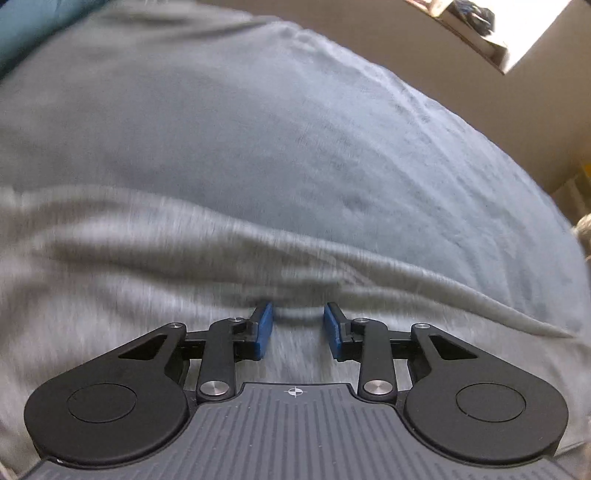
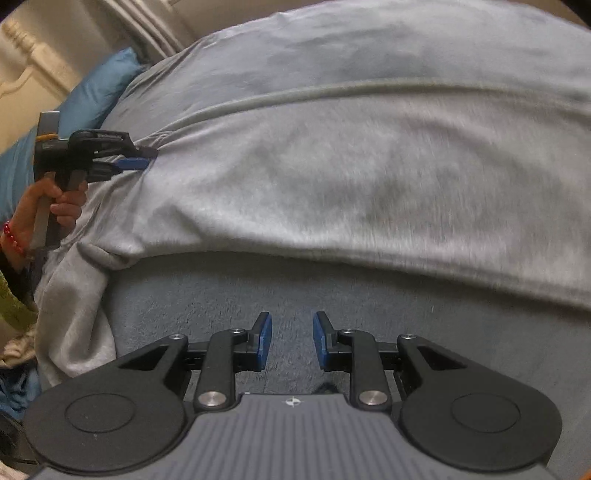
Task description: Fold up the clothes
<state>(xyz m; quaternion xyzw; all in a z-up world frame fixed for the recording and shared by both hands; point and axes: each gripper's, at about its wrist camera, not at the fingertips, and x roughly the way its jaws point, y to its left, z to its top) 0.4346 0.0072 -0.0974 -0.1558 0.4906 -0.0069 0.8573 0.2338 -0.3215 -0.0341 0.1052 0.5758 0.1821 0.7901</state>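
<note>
A light grey garment point(image 2: 314, 177) lies spread on a blue-grey bed cover point(image 2: 221, 306). In the left wrist view the garment point(image 1: 110, 266) fills the lower half, with a raised fold just beyond my left gripper point(image 1: 298, 325). The left jaws stand apart with cloth beneath them. In the right wrist view the left gripper point(image 2: 142, 158) touches the garment's left edge. My right gripper point(image 2: 291, 339) is open and empty over the bare cover, short of the garment's near edge.
A blue pillow point(image 2: 96, 92) lies at the head of the bed beside a cream headboard point(image 2: 22, 59). The bed cover point(image 1: 295, 129) extends beyond the garment. A beige wall point(image 1: 424, 40) and a window point(image 1: 517, 29) stand past the bed.
</note>
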